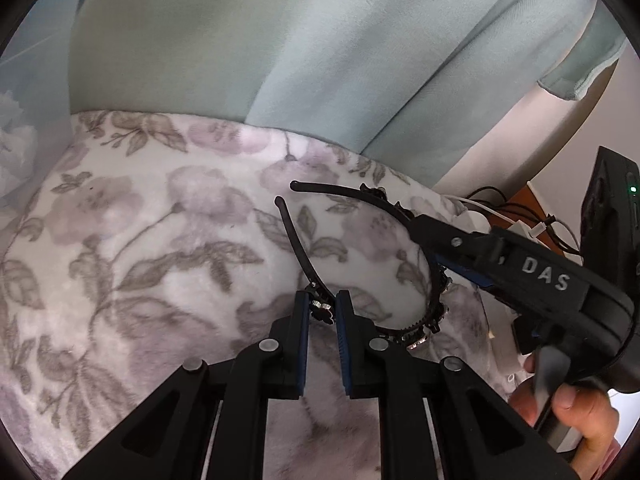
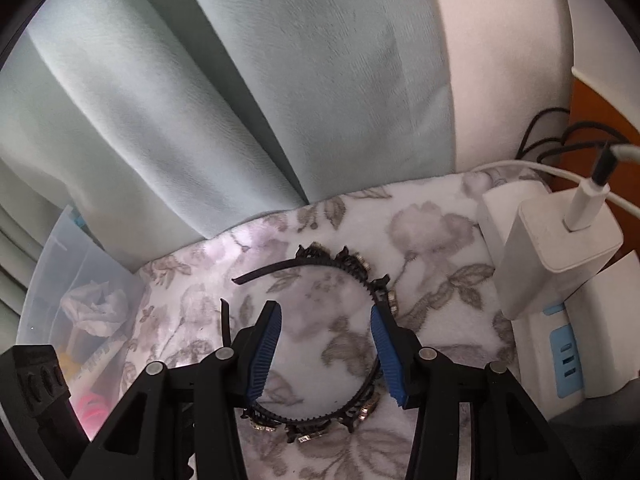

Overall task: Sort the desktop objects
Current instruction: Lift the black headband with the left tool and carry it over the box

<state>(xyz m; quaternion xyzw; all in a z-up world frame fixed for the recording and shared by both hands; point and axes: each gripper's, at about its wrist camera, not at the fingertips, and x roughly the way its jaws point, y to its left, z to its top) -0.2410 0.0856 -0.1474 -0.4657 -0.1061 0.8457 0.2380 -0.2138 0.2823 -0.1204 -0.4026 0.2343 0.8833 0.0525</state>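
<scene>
Left wrist view: left claw (image 1: pixel 322 312) pinches headband (image 1: pixel 298 240) on floral blanket (image 1: pixel 140 240).

One black headband (image 2: pixel 362 276) lies on one floral blanket (image 2: pixel 432 240). Beside the blanket: one clear bin (image 2: pixel 68 264), one white charger (image 2: pixel 556 252), one power strip (image 2: pixel 568 352).
</scene>
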